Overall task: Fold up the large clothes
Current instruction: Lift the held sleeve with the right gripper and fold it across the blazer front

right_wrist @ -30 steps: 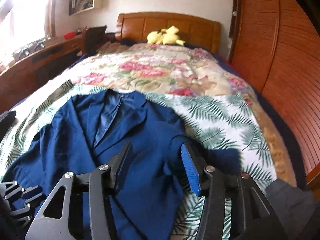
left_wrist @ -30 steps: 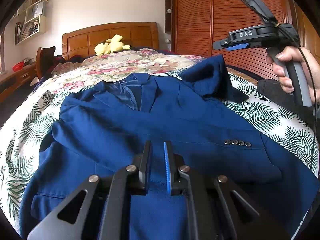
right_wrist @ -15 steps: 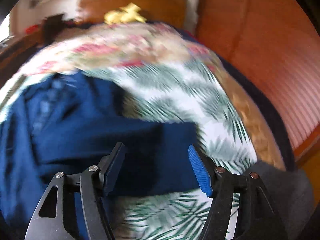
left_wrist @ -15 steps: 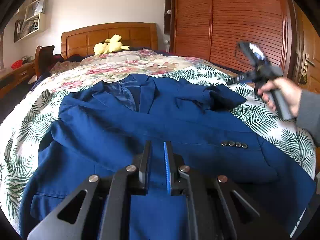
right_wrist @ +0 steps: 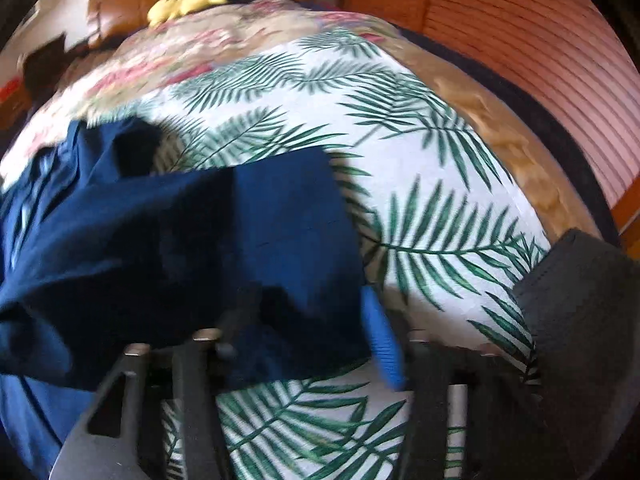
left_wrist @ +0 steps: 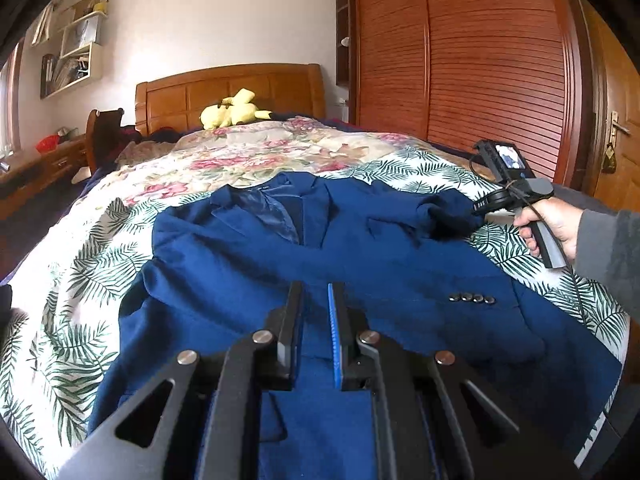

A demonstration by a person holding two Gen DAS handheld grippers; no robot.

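A dark blue suit jacket (left_wrist: 360,280) lies front up on the leaf-print bedcover (left_wrist: 80,280), collar toward the headboard. My left gripper (left_wrist: 314,320) is at its near hem, jaws almost together with blue cloth in the narrow gap. One sleeve (left_wrist: 448,212) lies bent out toward the right side of the bed. My right gripper (left_wrist: 478,211), held by a hand (left_wrist: 556,224), is down at that sleeve's end. In the blurred right wrist view, the sleeve end (right_wrist: 240,240) lies flat between the closing jaws of the right gripper (right_wrist: 312,324). The pads are still apart.
A yellow plush toy (left_wrist: 232,114) sits by the wooden headboard (left_wrist: 224,88). A slatted wooden wardrobe (left_wrist: 480,60) runs close along the bed's right side. A chair and desk stand at the far left. The person's grey sleeve (right_wrist: 580,320) is at the right.
My right gripper came down from high on the right to the bed. The sleeve it had lifted dropped and now lies out to the right. The left gripper barely moved.
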